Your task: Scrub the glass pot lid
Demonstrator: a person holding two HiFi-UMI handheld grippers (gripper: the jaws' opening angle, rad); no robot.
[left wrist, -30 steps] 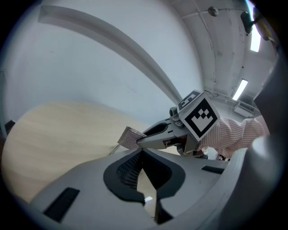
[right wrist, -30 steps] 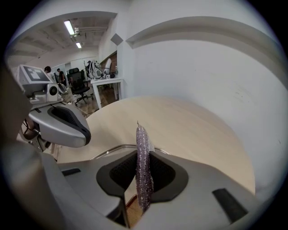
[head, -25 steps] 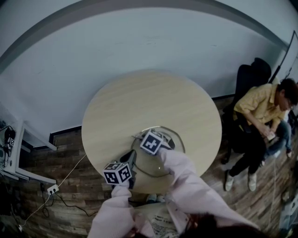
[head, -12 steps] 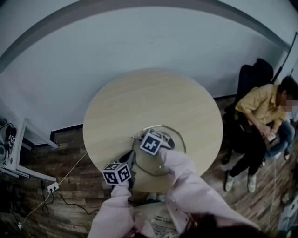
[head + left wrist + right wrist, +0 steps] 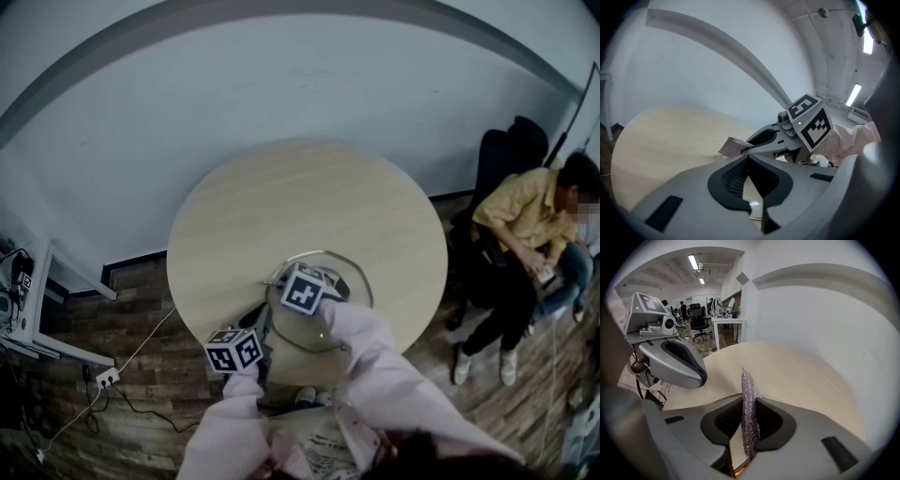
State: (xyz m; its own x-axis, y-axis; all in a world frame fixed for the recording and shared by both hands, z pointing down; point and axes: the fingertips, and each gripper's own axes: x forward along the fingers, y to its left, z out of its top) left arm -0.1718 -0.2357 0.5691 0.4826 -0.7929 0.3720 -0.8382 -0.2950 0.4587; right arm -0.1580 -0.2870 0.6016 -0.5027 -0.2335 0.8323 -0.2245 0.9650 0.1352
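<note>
Lid lies flat on the table, near its front edge, right under both grippers. L gripper comes in from the lid's left side. Its jaws look closed, tips meeting, w/ a bit of shiny rim showing low in the gap, so prob. clamped on the lid's edge to steady it. R gripper is closed on a thin sparkly pad, seen edge-on and sticking out past the tips, held over the lid's far-left part. Can't tell if the pad touches the glass. Handling, as a guess: the lid is stiff, fairly heavy for its size, slick, and breakable if dropped or knocked off the edge. Glass gives jaws little bite, so the metal rim is the better hold, or the dark knob near the middle. The pinch should be firm, w/o twisting. The pad is soft and floppy and will fold under pressure, so short strokes w/ light downforce. The lid may slide on the smooth top if the L grip slips. Table is round, pale wood grain, otherwise bare. Room: plain white wall behind, dark plank floor w/ a power strip and cable at left. A person sits by a dark chair at right, well apart from the table.
</note>
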